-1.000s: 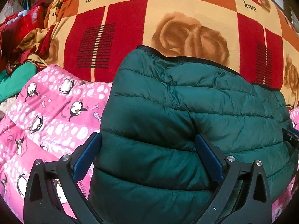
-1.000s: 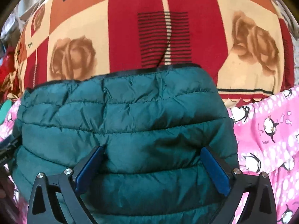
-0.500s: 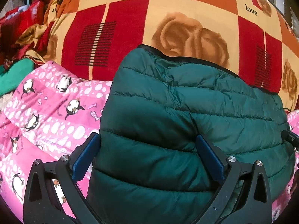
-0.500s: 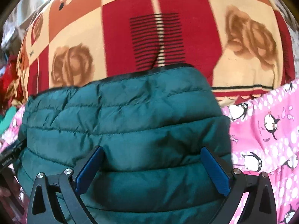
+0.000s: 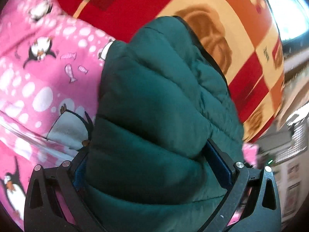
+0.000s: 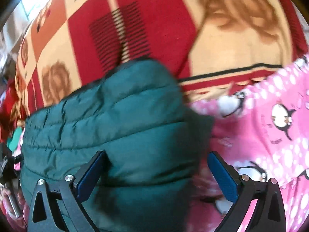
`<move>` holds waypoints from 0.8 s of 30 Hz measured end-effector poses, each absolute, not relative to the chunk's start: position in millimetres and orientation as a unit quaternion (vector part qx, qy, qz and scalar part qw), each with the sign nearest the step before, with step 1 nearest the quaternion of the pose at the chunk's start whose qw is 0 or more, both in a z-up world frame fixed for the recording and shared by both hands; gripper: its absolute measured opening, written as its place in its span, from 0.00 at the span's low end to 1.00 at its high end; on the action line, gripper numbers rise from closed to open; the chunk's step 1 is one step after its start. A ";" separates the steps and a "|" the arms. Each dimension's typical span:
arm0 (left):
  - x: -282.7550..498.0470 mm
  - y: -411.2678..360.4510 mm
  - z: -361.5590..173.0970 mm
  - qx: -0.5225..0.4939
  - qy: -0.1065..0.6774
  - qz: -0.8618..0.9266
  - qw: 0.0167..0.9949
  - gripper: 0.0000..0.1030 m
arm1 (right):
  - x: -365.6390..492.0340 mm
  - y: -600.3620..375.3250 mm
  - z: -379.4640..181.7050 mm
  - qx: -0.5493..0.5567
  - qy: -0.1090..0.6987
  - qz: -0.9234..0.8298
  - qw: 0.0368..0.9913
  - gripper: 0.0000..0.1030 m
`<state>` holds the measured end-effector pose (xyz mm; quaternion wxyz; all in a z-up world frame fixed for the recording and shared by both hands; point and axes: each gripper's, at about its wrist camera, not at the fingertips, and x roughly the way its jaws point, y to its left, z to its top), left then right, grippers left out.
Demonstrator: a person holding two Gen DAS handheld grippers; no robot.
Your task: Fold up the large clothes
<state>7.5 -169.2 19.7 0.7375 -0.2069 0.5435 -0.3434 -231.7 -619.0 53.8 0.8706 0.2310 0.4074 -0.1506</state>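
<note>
A dark green quilted puffer jacket (image 5: 158,116) lies folded over between my two grippers. In the left wrist view its thick edge fills the jaws of my left gripper (image 5: 152,166), which are pressed against it on both sides. In the right wrist view the jacket (image 6: 108,127) sits in the left part of my right gripper (image 6: 156,172). The left blue pad touches it, the right blue pad (image 6: 222,176) stands clear of it with a gap. The view is blurred by motion.
Under the jacket lie a pink penguin-print blanket (image 5: 38,81) (image 6: 270,135) and a red, orange and cream rose-patterned blanket (image 5: 241,48) (image 6: 154,29). The other gripper's handle (image 6: 7,172) shows at the left edge. Room clutter shows at the right of the left wrist view.
Both grippers have swung and tilted, lifting the jacket. The jacket has bunched narrower. In the right wrist view it has slid left, away from the right pad.
</note>
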 end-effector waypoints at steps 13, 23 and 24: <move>-5.1 -186.7 23.0 -0.157 0.515 -0.358 0.763 0.83 | -219.9 -611.5 29.1 0.308 0.409 -0.008 0.859 0.59; -58.2 -160.2 87.7 -0.147 0.477 -0.385 0.776 0.33 | -288.1 -573.5 103.4 0.355 0.328 0.020 0.875 0.34; -65.7 -153.4 93.1 -0.153 0.484 -0.388 0.769 0.33 | -296.3 -568.3 109.6 0.358 0.327 0.023 0.874 0.34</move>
